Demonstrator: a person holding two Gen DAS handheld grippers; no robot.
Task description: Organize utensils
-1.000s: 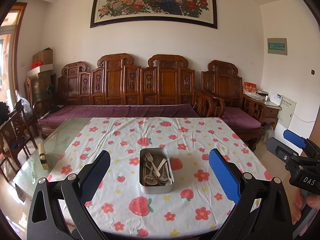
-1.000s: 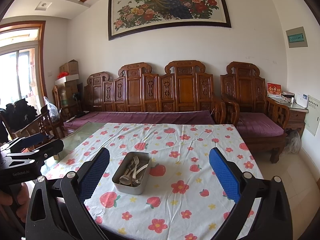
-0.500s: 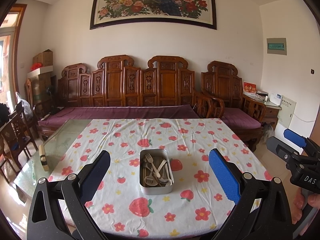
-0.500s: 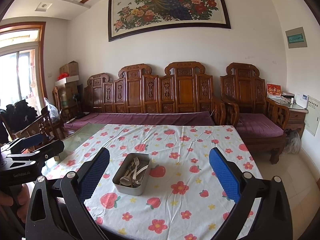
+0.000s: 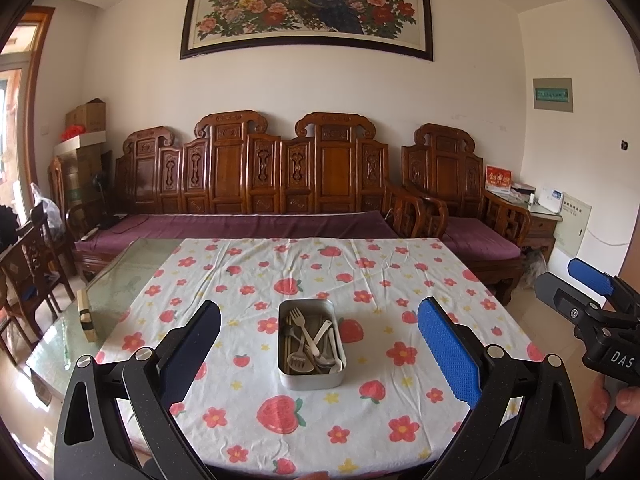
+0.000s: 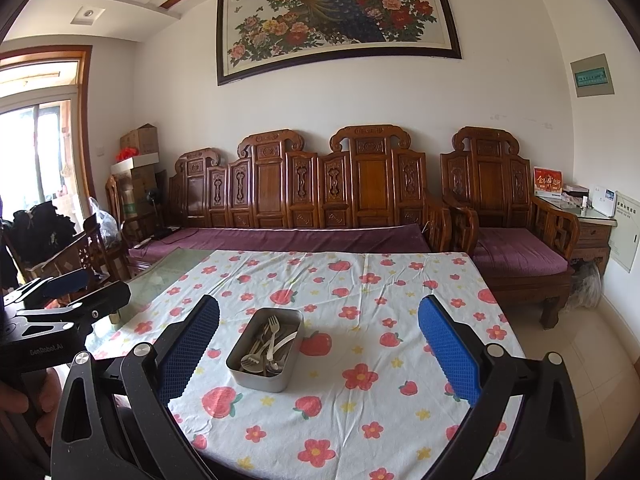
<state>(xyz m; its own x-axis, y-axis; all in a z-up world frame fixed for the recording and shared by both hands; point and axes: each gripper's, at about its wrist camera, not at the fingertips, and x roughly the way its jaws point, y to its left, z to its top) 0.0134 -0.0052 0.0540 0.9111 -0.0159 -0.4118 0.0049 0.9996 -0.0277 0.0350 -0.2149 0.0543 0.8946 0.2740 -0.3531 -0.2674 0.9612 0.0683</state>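
Both hand-held grippers spread wide, holding nothing: left hand-held gripper (image 5: 319, 344), right hand-held gripper (image 6: 319, 344). Metal tin (image 5: 311, 376) sits on the desk (image 5: 400, 264) ahead of both, between the left one's fingers, with forks and spoons (image 5: 310, 342) jumbled inside. Fits either utensils gathered already or awaiting sorting; step unclear.
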